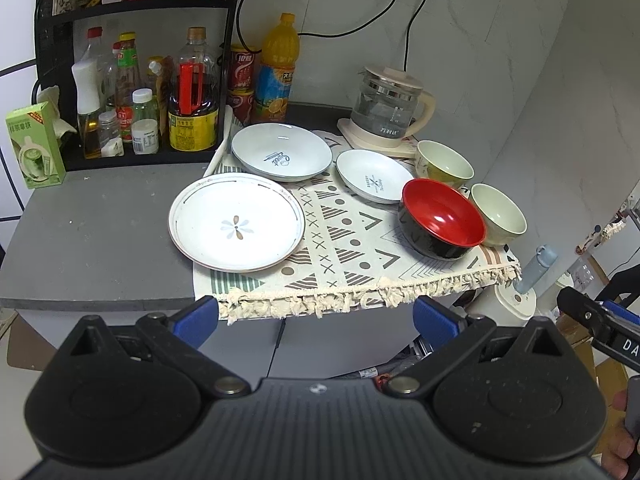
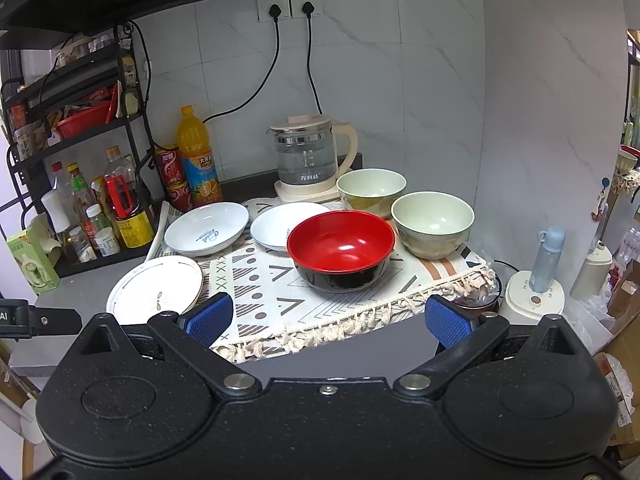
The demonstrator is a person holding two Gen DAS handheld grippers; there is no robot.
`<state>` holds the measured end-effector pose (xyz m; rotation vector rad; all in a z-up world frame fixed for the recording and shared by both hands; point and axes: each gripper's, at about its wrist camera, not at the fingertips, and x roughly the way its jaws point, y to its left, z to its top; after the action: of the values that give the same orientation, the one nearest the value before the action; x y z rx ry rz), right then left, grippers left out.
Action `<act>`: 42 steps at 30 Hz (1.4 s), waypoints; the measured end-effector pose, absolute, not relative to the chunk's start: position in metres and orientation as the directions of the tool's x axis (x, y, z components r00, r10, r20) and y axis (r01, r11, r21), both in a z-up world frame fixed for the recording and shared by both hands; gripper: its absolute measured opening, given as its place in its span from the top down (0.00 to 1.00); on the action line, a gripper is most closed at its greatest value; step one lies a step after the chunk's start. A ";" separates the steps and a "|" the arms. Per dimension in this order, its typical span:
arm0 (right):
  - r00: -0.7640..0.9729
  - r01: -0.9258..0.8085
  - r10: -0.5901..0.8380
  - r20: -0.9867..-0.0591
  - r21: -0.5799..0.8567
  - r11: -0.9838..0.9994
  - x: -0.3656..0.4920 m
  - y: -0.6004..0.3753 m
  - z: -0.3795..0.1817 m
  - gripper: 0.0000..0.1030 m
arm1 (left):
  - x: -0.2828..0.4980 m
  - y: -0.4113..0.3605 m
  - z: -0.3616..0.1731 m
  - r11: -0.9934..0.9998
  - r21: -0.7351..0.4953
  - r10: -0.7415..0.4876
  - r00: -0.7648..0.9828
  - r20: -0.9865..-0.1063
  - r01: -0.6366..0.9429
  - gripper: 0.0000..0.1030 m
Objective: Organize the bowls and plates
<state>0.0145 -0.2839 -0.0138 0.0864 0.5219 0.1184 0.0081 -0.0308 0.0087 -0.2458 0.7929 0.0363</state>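
Observation:
On a patterned cloth (image 1: pixel 340 248) lie three white plates: a flower plate (image 1: pixel 236 226) at front left, a plate with script (image 1: pixel 282 152) behind it, and a smaller plate (image 1: pixel 374 176) to the right. A red and black bowl (image 1: pixel 442 218) (image 2: pixel 342 248) stands at front right, with two pale green bowls (image 1: pixel 498 214) (image 1: pixel 444 162) beside and behind it. My left gripper (image 1: pixel 316 316) is open and empty, in front of the counter edge. My right gripper (image 2: pixel 328 318) is open and empty, in front of the red bowl.
A glass kettle (image 1: pixel 390 110) stands at the back on its base. A black rack (image 1: pixel 132 80) with bottles and an orange juice bottle (image 1: pixel 278 68) fill the back left. A green carton (image 1: pixel 34 146) stands on the grey counter (image 1: pixel 92 240). A blue flask (image 2: pixel 546 258) stands lower right.

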 end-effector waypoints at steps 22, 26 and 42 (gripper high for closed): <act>0.860 -0.092 0.139 -0.491 0.119 0.989 0.015 -0.287 -0.016 0.00 | 0.012 -0.038 0.004 0.968 -0.216 -0.064 0.706 -0.705 -0.128 0.01; 0.858 -0.096 0.142 -0.494 0.117 0.988 0.016 -0.288 -0.017 0.00 | 0.014 -0.039 0.006 0.967 -0.218 -0.060 0.710 -0.702 -0.134 0.01; 0.854 -0.103 0.170 -0.492 0.160 0.982 0.036 -0.306 -0.015 0.00 | 0.039 -0.048 0.009 0.957 -0.246 -0.068 0.708 -0.702 -0.153 0.01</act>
<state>0.0363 -0.3062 -0.0154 0.1301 0.5288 0.1439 0.0387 -0.0477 0.0089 -0.2978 0.7851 0.0479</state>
